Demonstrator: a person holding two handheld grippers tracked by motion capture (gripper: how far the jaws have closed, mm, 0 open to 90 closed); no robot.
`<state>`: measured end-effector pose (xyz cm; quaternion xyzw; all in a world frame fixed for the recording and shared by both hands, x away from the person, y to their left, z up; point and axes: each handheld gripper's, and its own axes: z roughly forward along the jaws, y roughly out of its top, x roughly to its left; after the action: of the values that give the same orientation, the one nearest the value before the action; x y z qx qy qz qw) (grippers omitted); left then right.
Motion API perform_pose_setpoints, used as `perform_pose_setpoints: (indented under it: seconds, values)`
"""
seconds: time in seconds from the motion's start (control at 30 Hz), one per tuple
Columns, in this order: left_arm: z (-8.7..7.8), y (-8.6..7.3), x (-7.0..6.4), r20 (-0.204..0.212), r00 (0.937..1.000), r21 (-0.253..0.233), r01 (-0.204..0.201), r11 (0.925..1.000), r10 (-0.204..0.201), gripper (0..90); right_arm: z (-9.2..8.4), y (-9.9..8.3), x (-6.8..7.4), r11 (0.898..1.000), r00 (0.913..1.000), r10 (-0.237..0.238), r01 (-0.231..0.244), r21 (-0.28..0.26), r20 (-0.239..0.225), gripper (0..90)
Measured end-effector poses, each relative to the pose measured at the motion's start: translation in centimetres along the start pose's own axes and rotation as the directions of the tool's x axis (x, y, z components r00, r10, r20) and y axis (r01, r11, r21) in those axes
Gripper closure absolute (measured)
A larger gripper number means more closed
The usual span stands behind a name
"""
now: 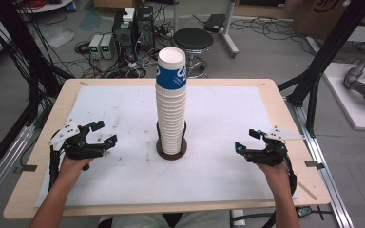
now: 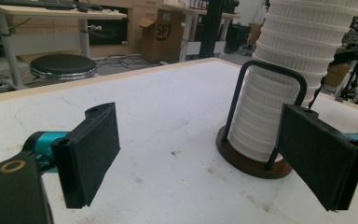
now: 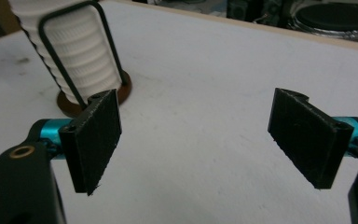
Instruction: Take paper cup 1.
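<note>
Tall stack of paper cups (image 1: 171, 107), white with a blue-banded top cup, upright at the centre of a white mat (image 1: 228, 114) on a wooden table (image 1: 285, 118). Seated on a round brown base (image 1: 171, 151) and caged by a black wire loop (image 2: 270, 74), presumably to prevent toppling. Left gripper (image 1: 99, 134) and right gripper (image 1: 245, 140) resting low on either side, well apart from the stack, jaws spread wide and holding nothing. Both angled inward toward the stack, probably a ready pose. Black stool (image 1: 193, 39) on the floor beyond the table.
</note>
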<state>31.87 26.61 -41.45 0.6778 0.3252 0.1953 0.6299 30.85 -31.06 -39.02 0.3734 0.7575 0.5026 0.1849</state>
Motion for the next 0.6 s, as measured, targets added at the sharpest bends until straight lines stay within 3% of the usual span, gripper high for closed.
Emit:
perform_pose_setpoints:
  seconds: [0.07, 0.17, 0.2, 0.33, 0.37, 0.4, 0.5, 0.53, 0.6]
  values:
    - [-0.1, 0.1, 0.0, 0.000, 1.0000, -0.004, 0.003, 1.0000, -0.003, 13.4, 0.0, 1.4, 0.9, 0.999, 0.9991, -0.031, 0.030, -0.033, -0.031, 17.7]
    - [-0.2, 0.0, 0.0, 0.001, 0.9999, 0.000, 0.015, 0.9999, -0.015, 13.3, 0.0, 2.3, 1.3, 0.998, 0.9981, -0.039, 0.037, -0.045, -0.048, 17.6]
    - [-0.2, 0.0, 0.1, 0.004, 0.9999, 0.003, 0.016, 0.9999, -0.016, 13.3, 0.0, 3.2, 1.7, 0.998, 0.9960, -0.042, 0.037, -0.054, -0.079, 17.7]
    - [-0.2, 0.0, 0.1, -0.005, 0.9999, 0.013, 0.012, 0.9998, -0.012, 13.3, 0.1, 5.0, 2.4, 0.997, 0.9916, -0.070, 0.067, -0.039, -0.109, 17.6]
    - [-0.2, 0.0, 0.1, -0.007, 0.9999, 0.009, 0.014, 0.9999, -0.014, 13.3, -0.1, 6.4, 2.9, 0.995, 0.9884, -0.086, 0.079, -0.054, -0.125, 17.7]
    - [-0.2, 0.0, 0.1, -0.008, 0.9999, 0.007, 0.012, 0.9999, -0.012, 13.3, -0.1, 6.4, 2.9, 0.995, 0.9884, -0.086, 0.079, -0.054, -0.125, 17.7]
    - [-0.3, 0.1, 0.1, -0.008, 0.9999, 0.002, 0.015, 0.9999, -0.015, 13.4, -0.5, 8.8, 3.5, 0.993, 0.9832, -0.101, 0.090, -0.080, -0.152, 17.6]
    - [-0.3, 0.1, 0.1, -0.006, 0.9998, 0.000, 0.020, 0.9998, -0.020, 13.4, -0.7, 10.6, 4.0, 0.991, 0.9788, -0.109, 0.094, -0.094, -0.174, 17.6]
    - [-0.3, 0.1, 0.2, -0.004, 0.9997, -0.005, 0.023, 0.9997, -0.023, 13.3, -0.7, 11.3, 4.2, 0.990, 0.9762, -0.114, 0.096, -0.102, -0.185, 17.6]
